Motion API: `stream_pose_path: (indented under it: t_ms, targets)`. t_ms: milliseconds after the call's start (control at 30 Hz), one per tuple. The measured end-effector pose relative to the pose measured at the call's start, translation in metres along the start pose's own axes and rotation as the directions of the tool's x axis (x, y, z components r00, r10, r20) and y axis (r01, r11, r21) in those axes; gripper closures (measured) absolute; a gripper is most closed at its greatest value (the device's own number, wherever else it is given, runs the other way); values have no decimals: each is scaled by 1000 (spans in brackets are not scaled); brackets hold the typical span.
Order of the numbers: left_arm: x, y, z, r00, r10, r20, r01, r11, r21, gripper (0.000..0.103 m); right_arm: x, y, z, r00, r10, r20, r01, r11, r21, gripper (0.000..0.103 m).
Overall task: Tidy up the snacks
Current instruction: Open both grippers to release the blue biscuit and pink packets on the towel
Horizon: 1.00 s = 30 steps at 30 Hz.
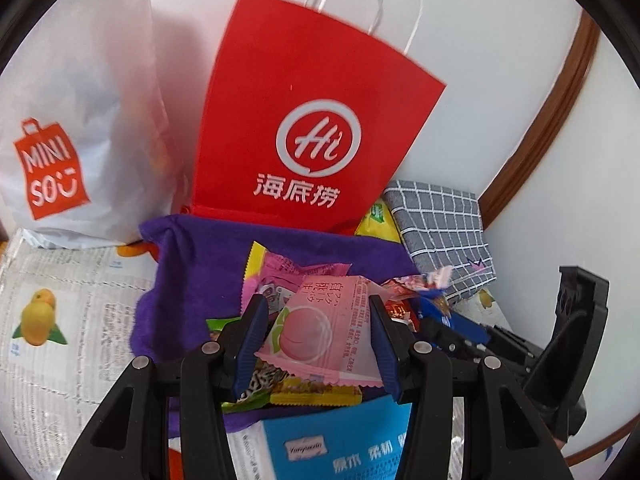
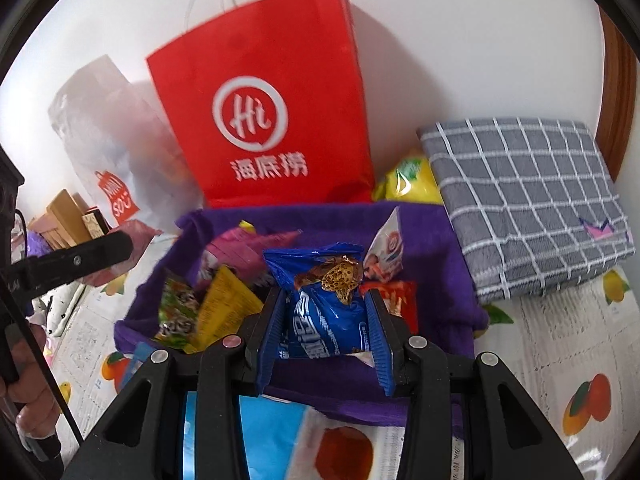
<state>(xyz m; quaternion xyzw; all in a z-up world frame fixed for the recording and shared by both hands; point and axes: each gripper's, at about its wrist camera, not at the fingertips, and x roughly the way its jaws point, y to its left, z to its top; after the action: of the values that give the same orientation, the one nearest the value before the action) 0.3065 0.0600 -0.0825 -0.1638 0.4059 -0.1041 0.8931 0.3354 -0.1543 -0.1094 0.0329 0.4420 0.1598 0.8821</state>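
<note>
At nine o'clock a white Miniso bag (image 1: 60, 128) stands on the fruit-print bench (image 1: 52, 280); a red paper bag (image 1: 312, 120) is at twelve. The left tongs (image 1: 318, 340) pinch a pink peach candy packet (image 1: 320, 328) over the snack pile on the purple cloth (image 1: 192, 272). The right tongs (image 2: 326, 332) pinch a blue snack packet (image 2: 320, 320) above that cloth, jaws easing apart. At two o'clock lies a grey checked cloth (image 2: 528, 200).

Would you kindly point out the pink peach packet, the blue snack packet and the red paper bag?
pink peach packet (image 1: 320, 332), left wrist view, printed peach.
blue snack packet (image 2: 326, 320), right wrist view, front face.
red paper bag (image 1: 304, 80), left wrist view, upper front.
</note>
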Motion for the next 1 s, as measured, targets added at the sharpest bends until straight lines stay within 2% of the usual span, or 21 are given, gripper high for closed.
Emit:
stream_pose_path:
  t_ms: [167,333,533,567,633,667,833,1000]
  targets:
    - [24,1,3,999,20,-26,-20,999,-35,55,16,-10,-4,999,-26,-33,27,999,28,61]
    - [39,0,4,997,71,-36,-71,997,-9,55,30,-9,-8,997,-40,-62,41,999,16,59]
    - [49,3,3,996,66,-62,-67,998,-21,54,35,-13,-10,996,-55,-72,58,998,30,57]
    - [50,2,3,996,67,-64,-68,997,-21,53,35,-13,-10,996,-54,-73,57,998,39,55]
    - [49,0,4,996,55,-69,-56,998,-18,35,35,-14,-9,996,-42,-79,46,997,57,45]
    - [47,-2,5,997,48,-66,-50,999,-17,31,35,-14,-10,996,-36,-83,41,997,61,43]
    - [31,-9,8,997,60,-47,-60,998,2,26,23,-11,-7,998,-31,-54,34,998,57,37]
    - [7,-10,3,998,56,-33,-55,998,33,26,-3,-8,-1,1000,-18,0,18,997,77,36]
